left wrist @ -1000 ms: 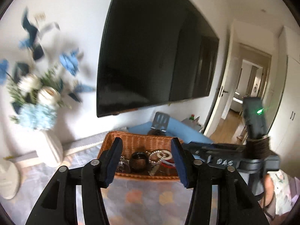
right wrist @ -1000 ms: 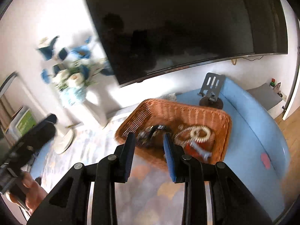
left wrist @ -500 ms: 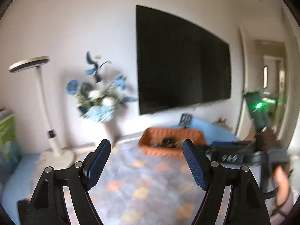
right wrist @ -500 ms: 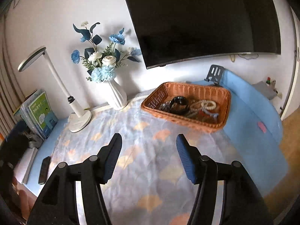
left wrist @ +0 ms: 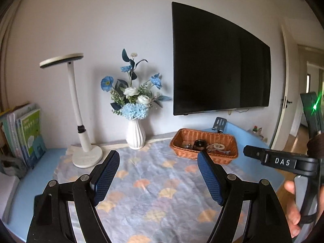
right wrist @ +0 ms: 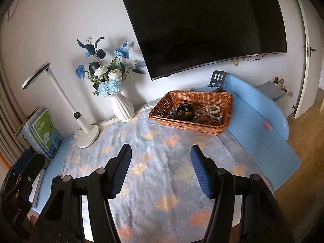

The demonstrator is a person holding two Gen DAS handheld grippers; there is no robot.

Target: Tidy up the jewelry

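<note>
Jewelry [right wrist: 195, 112] all sits heaped in the woven wicker basket [right wrist: 227, 109] at the far right of the cloth, so by my judgement the sorting is done or not yet begun. Left to right: glossy books [right wrist: 45, 132], smooth white lamp [right wrist: 81, 121], ribbed ceramic vase [right wrist: 121, 107], soft shell-print tablecloth [right wrist: 162, 162]. My left gripper [left wrist: 158, 174] and right gripper [right wrist: 161, 168] both gape wide, holding nothing.

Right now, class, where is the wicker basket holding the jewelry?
In both wrist views the wicker basket sits at the far right of the patterned cloth, below the TV and right of the white vase.
</note>
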